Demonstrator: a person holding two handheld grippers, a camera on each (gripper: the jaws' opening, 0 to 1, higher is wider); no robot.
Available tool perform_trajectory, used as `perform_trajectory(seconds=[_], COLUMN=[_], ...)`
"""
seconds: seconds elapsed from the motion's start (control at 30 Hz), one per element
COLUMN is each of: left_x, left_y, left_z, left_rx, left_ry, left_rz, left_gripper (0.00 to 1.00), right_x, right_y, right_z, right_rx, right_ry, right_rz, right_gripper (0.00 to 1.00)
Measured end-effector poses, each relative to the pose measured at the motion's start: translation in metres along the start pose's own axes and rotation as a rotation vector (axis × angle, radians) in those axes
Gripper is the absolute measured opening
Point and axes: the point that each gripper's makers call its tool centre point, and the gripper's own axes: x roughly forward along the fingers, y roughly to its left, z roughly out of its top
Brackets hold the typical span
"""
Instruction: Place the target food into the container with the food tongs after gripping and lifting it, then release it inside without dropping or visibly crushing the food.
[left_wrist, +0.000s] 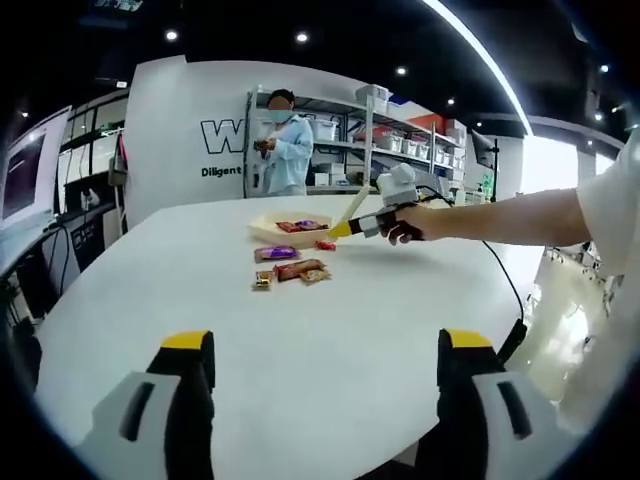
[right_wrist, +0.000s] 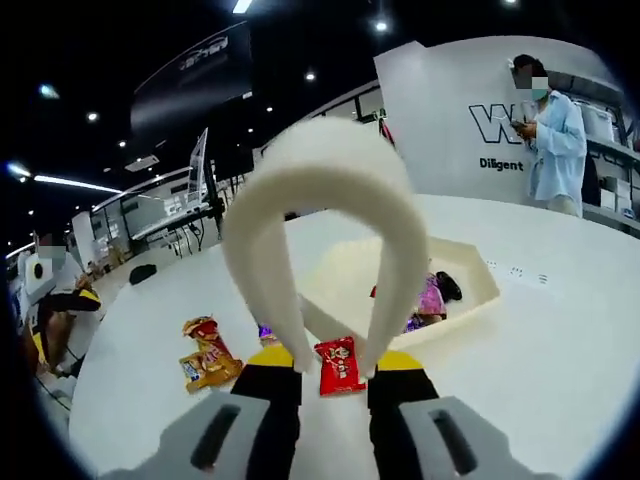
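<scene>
Fingers (right_wrist: 385, 365) of the right gripper (right_wrist: 320, 375) clamp the tongs (right_wrist: 330, 200) over the red packet (right_wrist: 338, 364) beside the container (right_wrist: 470, 285), left gripper (left_wrist: 325, 365) waiting open above the bench (left_wrist: 330, 330).

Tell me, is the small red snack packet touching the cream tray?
Apart. The right gripper view shows bare white table between the red snack packet and the cream tray.

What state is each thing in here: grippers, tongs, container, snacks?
Left gripper: jaws open, holding nothing, above the table.
Right gripper: shut on tongs.
Tongs: arms apart, holding nothing.
Red packet: flat on table, between the tong arms.
Container: open, holding packets.
Orange packet: on table, outside container.
</scene>
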Motion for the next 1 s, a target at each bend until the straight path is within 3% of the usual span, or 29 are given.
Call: perform_trajectory(seconds=[0.3,0.53,1.0], left_x=[0.000,-0.002,-0.001], left_y=[0.000,0.001,-0.013], left_z=[0.001,0.001,0.005], left_rx=[0.001,0.001,0.009], left_ry=[-0.002,-0.003,-0.020], left_rz=[0.002,0.004,-0.031], left_gripper=[0.91,0.90,0.90], right_x=[0.006,0.005,-0.028], right_y=[0.001,0.002,0.008], right_z=[-0.002,-0.007,-0.002], right_rx=[-0.020,-0.064,-0.002], right_ry=[-0.012,0.036,0.035], right_rz=[0.003,-0.017,0.001], right_gripper=[0.18,0.13,0.09])
